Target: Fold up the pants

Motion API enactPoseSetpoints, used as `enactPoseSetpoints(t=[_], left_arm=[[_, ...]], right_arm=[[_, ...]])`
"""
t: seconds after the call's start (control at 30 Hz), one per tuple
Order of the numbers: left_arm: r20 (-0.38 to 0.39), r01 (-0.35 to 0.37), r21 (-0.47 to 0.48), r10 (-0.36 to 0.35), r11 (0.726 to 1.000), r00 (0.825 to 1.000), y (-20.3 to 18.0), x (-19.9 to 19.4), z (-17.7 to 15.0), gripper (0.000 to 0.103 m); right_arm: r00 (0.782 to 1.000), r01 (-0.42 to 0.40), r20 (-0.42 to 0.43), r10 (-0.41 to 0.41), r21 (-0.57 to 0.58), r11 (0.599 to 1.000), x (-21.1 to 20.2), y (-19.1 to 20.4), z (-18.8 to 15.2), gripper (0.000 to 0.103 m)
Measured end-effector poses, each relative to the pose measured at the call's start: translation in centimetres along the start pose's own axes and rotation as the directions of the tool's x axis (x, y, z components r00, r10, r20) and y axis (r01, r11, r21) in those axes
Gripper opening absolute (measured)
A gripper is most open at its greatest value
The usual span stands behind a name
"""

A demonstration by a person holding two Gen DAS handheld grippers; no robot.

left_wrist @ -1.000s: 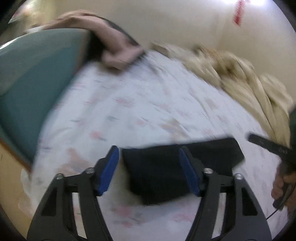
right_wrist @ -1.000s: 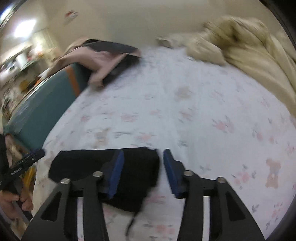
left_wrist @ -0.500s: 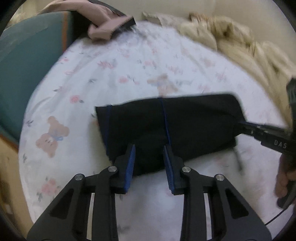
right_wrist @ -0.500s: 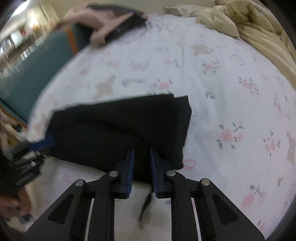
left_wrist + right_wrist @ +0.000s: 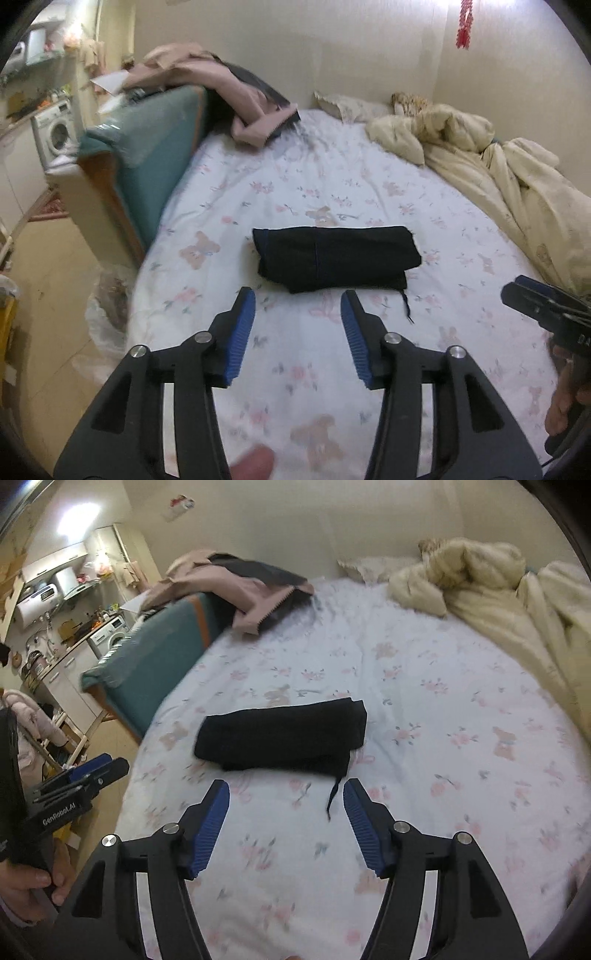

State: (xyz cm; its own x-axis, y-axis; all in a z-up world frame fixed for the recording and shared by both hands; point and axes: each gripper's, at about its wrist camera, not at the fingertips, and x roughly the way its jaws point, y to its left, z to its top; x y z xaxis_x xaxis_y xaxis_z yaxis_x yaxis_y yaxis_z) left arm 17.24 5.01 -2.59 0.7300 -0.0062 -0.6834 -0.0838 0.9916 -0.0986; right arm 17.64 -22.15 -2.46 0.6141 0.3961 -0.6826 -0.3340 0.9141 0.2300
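The black pants (image 5: 336,258) lie folded into a compact rectangle in the middle of the flowered bed sheet (image 5: 332,184), a thin black drawstring (image 5: 406,306) trailing from the near right corner. My left gripper (image 5: 297,299) hovers short of the near edge, its jaws opening with nothing between them. In the right wrist view the same pants (image 5: 280,736) lie just ahead, and my right gripper (image 5: 286,790) hangs above the sheet near the drawstring (image 5: 332,797), its jaws opening and empty. Each gripper shows at the edge of the other's view.
A teal footboard (image 5: 147,155) borders the bed's left side, with pink and dark clothes (image 5: 221,92) heaped on it. A crumpled cream duvet (image 5: 498,177) fills the far right. A washing machine (image 5: 55,133) and kitchen counter stand beyond at left.
Both grippers had closed at the pants' near edge; now both have let go, spread apart and pulled back and up. The pants stay folded on the sheet.
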Motion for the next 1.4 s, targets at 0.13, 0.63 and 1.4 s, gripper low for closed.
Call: enactPoseSetpoints(t=[0.13, 0.63, 1.4], left_arm=[[0.045, 0.019, -0.013, -0.018, 1.0, 0.999, 0.0, -5.7, -2.3, 0.081], [0.139, -0.013, 0.037, 0.007, 0.999, 0.99, -0.5, -16.2, -10.9, 0.103], [0.173, -0.026, 0.109, 0.007, 0.994, 0.985, -2.2, -16.1, -12.0, 0.103]], right_arm=[[0.999, 0.028, 0.044, -0.028, 0.009, 1.0, -5.4, 1.6, -2.5, 0.076], [0.981, 0.121, 0.155, -0.116, -0.027, 0.992, -14.2, 6.8, -12.8, 0.102], [0.97, 0.172, 0.17, -0.171, 0.012, 0.985, -13.2, 6.9, -14.0, 0.103]])
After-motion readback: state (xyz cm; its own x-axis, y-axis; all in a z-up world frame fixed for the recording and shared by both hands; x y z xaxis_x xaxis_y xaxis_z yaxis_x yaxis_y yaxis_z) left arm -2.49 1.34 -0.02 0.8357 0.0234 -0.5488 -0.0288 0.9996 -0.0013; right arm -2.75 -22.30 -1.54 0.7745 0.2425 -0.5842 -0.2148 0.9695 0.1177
